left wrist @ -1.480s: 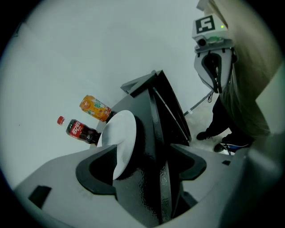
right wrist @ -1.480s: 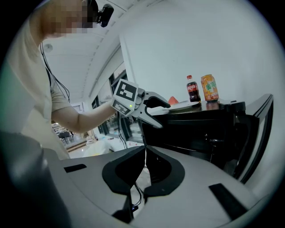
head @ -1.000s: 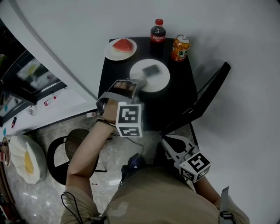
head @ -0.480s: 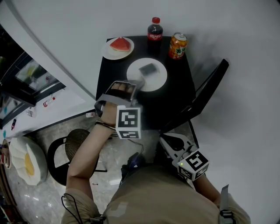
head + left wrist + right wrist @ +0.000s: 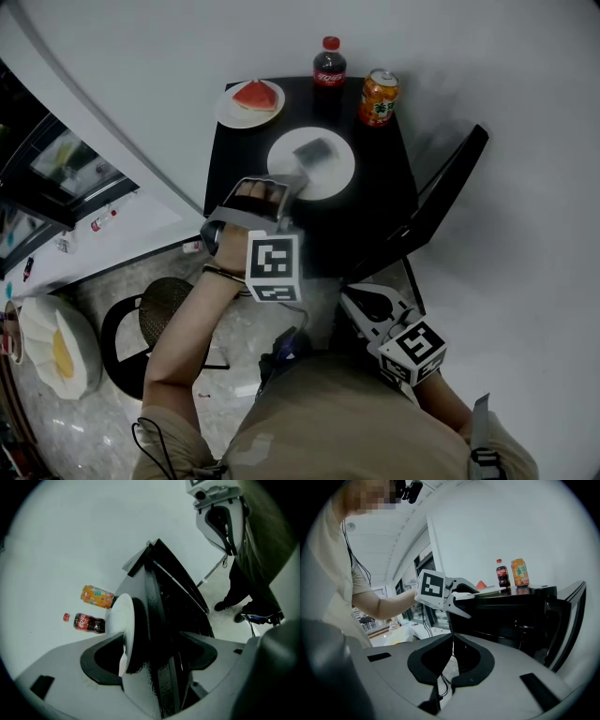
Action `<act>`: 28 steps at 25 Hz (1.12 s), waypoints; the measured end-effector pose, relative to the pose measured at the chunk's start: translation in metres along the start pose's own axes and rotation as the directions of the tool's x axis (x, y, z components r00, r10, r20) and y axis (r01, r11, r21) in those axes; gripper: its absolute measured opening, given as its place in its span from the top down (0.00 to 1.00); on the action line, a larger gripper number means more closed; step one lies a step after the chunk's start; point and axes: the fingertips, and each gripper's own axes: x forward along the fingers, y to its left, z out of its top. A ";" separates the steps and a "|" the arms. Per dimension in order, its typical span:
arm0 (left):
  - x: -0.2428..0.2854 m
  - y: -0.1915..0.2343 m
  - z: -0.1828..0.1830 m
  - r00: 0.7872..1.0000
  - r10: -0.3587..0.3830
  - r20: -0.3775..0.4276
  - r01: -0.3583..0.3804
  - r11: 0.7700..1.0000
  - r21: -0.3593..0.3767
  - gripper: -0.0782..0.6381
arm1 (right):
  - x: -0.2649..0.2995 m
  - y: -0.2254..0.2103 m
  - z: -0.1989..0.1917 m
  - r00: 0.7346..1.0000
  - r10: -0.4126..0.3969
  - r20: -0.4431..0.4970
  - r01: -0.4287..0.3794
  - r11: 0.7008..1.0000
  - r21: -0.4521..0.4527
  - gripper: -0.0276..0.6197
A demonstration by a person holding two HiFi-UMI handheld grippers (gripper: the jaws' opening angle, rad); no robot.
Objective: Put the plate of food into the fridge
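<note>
The left gripper (image 5: 289, 180) reaches in from 7 o'clock, jaws apart, with the near rim of the plate of food (image 5: 334, 174) between them. The plate sits mid-table (image 5: 375, 216), a cola bottle (image 5: 329, 64) at its 12 o'clock. The right gripper (image 5: 452, 638), at the plate's 5 o'clock, has its jaws together on nothing.

Tabletop (image 5: 375, 216): black, glossy. Centre plate (image 5: 333, 178): white, bearing grey item (image 5: 315, 150). Far-left corner plate (image 5: 225, 111): white, red slice (image 5: 257, 96). Far edge: dark bottle (image 5: 328, 70), red cap; orange can (image 5: 378, 98). Marker cube (image 5: 272, 265): black-and-white squares.
</note>
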 end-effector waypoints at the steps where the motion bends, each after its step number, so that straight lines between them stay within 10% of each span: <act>1: 0.002 0.001 0.000 1.000 0.004 -0.005 -0.004 1.000 0.009 0.41 | 0.001 0.001 0.000 1.000 0.002 -0.001 -0.002 1.000 0.000 0.92; 28: -0.009 -0.010 -0.002 0.998 0.052 0.031 -0.053 0.999 0.013 0.41 | 0.010 0.002 0.000 1.000 -0.004 -0.019 0.004 1.000 -0.016 0.92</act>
